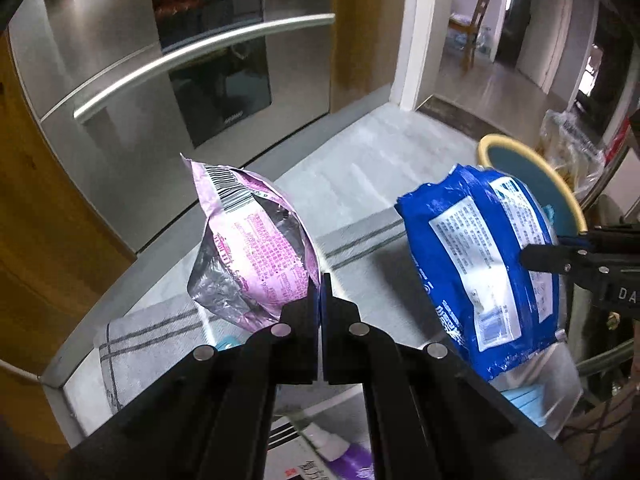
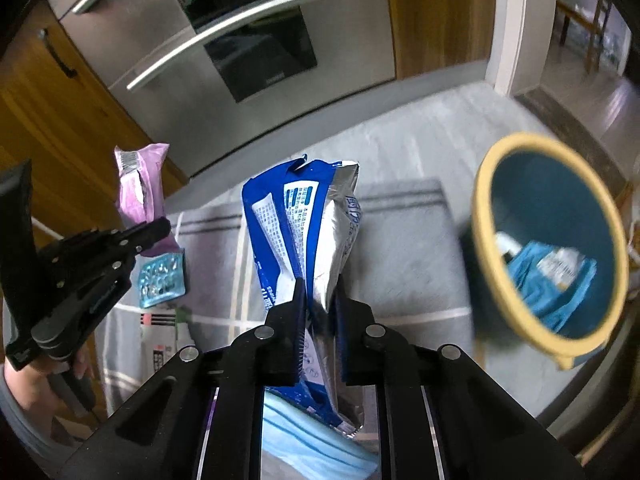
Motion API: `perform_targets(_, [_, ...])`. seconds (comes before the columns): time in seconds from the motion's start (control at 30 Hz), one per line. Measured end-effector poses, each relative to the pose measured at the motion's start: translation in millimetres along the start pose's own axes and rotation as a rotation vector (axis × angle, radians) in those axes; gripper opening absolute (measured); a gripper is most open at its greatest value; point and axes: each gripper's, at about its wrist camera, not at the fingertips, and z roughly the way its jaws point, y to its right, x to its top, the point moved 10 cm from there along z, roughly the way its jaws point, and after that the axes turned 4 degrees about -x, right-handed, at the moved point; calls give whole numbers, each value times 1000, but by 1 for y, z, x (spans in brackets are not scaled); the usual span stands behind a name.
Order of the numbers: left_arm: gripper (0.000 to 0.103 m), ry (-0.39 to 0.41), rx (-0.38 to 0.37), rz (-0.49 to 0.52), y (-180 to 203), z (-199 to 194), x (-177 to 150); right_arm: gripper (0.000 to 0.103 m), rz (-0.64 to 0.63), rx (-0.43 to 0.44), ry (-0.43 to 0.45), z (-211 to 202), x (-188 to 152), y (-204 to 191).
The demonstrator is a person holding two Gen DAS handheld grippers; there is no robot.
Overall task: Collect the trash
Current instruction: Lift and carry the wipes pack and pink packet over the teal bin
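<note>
In the left wrist view my left gripper point(image 1: 321, 292) is shut on the lower edge of a pink and silver foil wrapper point(image 1: 256, 248), which stands up above the table. To its right a blue and white snack bag point(image 1: 480, 264) hangs from my right gripper point(image 1: 536, 258), which comes in from the right edge. The right wrist view shows my right gripper point(image 2: 320, 300) shut on that blue bag point(image 2: 304, 232), pinching its crumpled middle. My left gripper point(image 2: 156, 228) with the pink wrapper point(image 2: 142, 188) is at the left. A teal bin with a yellow rim point(image 2: 480, 200) point(image 1: 485, 148) stands to the right.
A grey striped cloth point(image 2: 400, 248) covers the table. On it lie a blister pack point(image 2: 162, 280), a blue face mask point(image 2: 312, 436) and a printed leaflet point(image 2: 160, 340). The bin holds blue scraps point(image 2: 548, 276). A steel oven front point(image 1: 160, 80) stands behind. A hand point(image 2: 24, 388) holds the left gripper.
</note>
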Motion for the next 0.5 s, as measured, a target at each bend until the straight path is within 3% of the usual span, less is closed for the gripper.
perform_targets(0.5, [1,87,-85,56,45,-28,24,13,1,-61,205,-78,47,36])
